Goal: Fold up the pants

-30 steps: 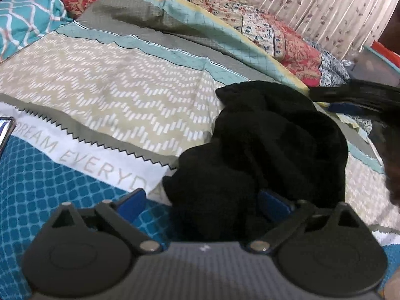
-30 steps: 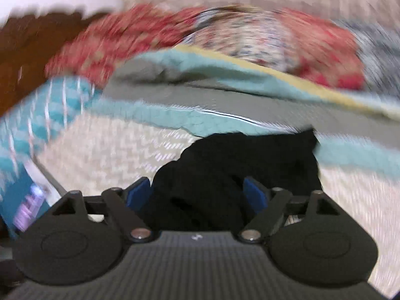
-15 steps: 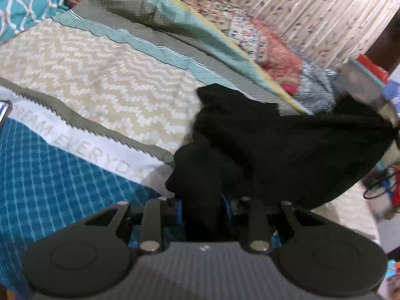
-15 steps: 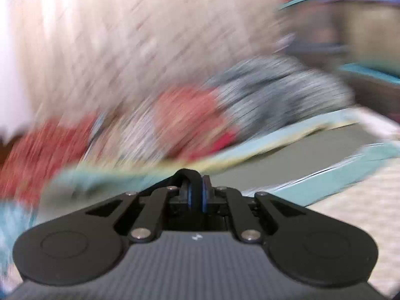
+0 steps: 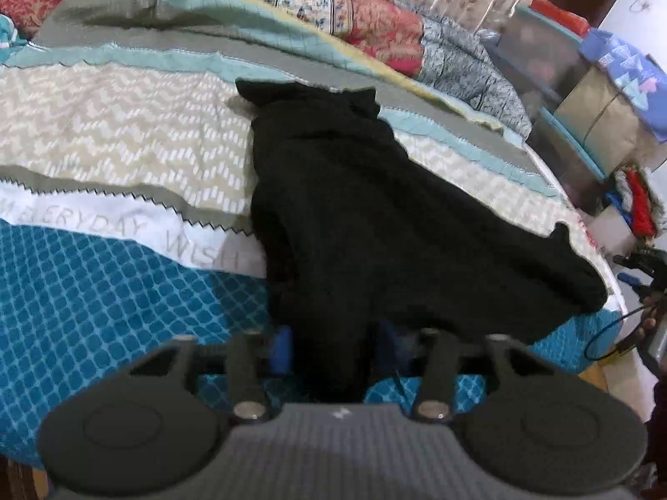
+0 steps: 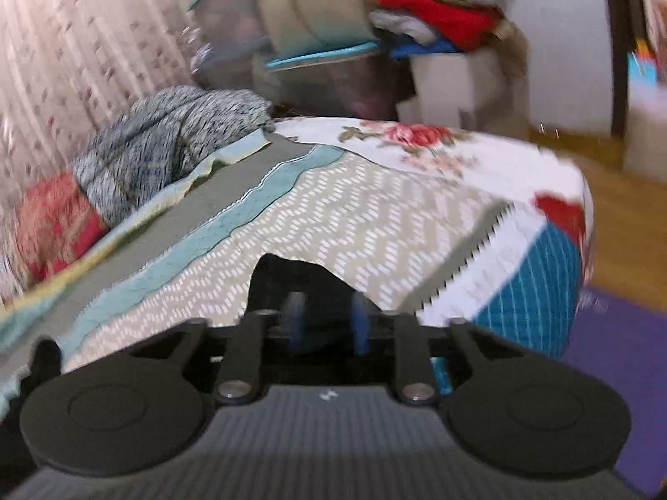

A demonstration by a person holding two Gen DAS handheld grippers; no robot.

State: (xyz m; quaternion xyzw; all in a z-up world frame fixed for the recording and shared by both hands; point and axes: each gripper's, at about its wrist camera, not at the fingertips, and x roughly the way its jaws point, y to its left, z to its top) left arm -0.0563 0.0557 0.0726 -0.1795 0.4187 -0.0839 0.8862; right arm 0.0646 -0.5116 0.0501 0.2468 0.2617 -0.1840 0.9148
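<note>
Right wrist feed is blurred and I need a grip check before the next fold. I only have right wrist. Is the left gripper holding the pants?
Observer: Yes. The left gripper is shut on a bunch of the black pants at their near edge.
Operator: Are they spread or balled up?
Observer: Mostly spread over the bedspread. They run from the grip to its far grey band.
Operator: Where's the widest end?
Observer: Near the grip. One corner there reaches out close to the edge of the bed, on the right of the left wrist view.
</note>
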